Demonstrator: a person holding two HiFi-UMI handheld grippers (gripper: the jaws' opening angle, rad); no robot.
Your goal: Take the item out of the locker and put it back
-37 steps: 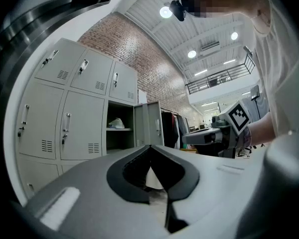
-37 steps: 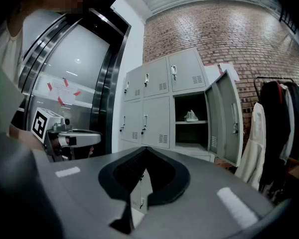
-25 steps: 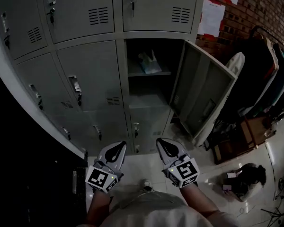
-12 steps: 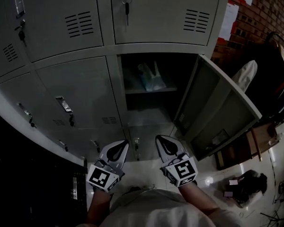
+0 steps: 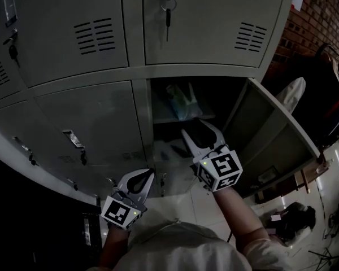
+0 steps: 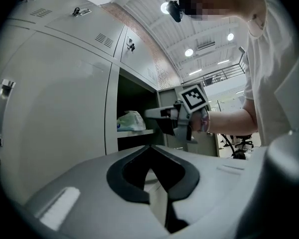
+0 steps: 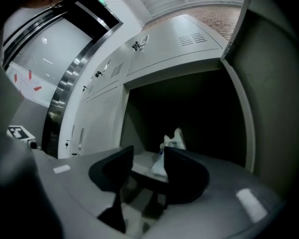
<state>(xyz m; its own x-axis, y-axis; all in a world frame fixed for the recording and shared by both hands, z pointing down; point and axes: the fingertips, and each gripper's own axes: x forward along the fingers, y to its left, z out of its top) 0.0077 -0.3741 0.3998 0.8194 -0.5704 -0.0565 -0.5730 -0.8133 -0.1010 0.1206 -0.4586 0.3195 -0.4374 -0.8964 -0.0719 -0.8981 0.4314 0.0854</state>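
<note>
The item, a pale plastic packet (image 5: 182,100), lies on the shelf inside the open locker compartment (image 5: 237,97). My right gripper (image 5: 196,130) is raised in front of that opening, just below the shelf, short of the packet. Its jaws are opening and nothing is between them. In the right gripper view the packet (image 7: 172,142) shows farther in, beyond the gap of the right gripper (image 7: 148,164). My left gripper (image 5: 140,179) hangs low by the person's body, shut and empty. The left gripper view shows the left gripper (image 6: 150,171), the packet (image 6: 131,121) and the right gripper (image 6: 157,114) at the opening.
The locker's door (image 5: 279,131) stands swung out to the right. Closed grey lockers (image 5: 85,35) surround the opening, one with a key (image 5: 168,7) in its lock. A brick wall (image 5: 322,10) and hanging clothes (image 5: 336,89) are at the right, with small things on the floor (image 5: 291,216).
My right gripper has risen from beside the left one up to the locker opening, and its jaws have parted. The head view has moved closer to the lockers. The left gripper stays low.
</note>
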